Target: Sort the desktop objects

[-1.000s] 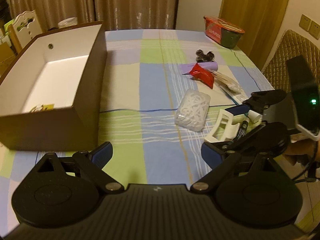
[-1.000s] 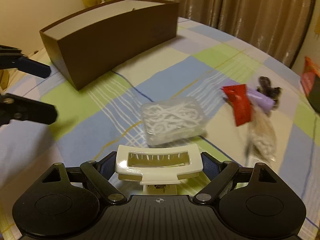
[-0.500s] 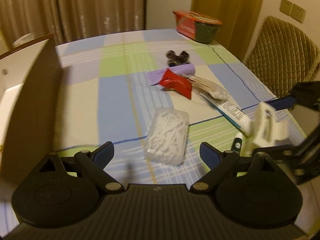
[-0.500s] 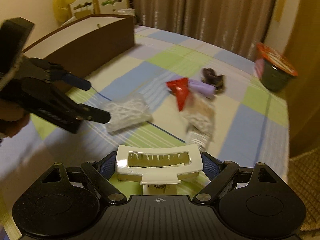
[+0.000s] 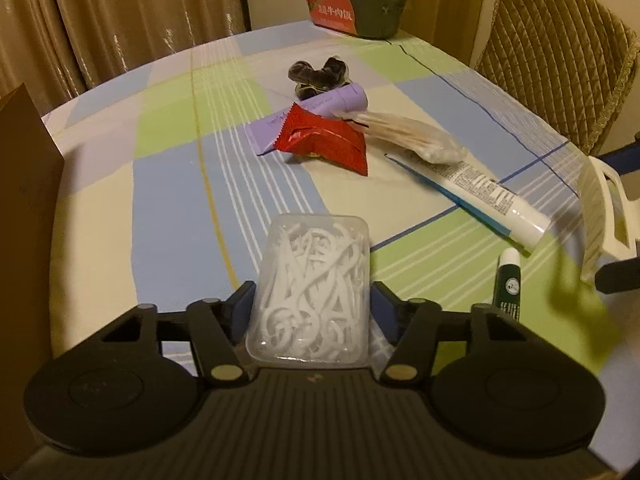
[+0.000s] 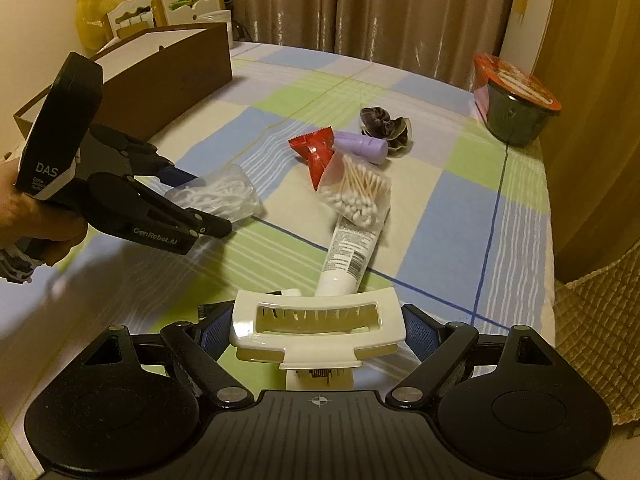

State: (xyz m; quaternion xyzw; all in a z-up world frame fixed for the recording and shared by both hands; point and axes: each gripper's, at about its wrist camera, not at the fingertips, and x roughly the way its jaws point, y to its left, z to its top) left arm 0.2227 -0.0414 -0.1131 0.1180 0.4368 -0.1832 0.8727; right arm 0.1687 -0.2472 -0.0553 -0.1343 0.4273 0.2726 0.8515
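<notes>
The left wrist view looks low and close along its fingers across the table (image 5: pixel 168 184). The right wrist view faces leftward from the opposite edge. Both share the toothpaste tube (image 5: pixel 476 190) (image 6: pixel 348 256).

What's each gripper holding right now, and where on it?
Right gripper is shut on the white hair claw clip across its ends. Left gripper flanks the clear floss-pick box by its long sides; clamping is unclear.

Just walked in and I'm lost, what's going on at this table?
A person is sorting clutter with two handheld grippers. The left gripper is around a clear box of floss picks on the table. The right gripper holds a white hair clip. The brown bin waits at the left.
</notes>
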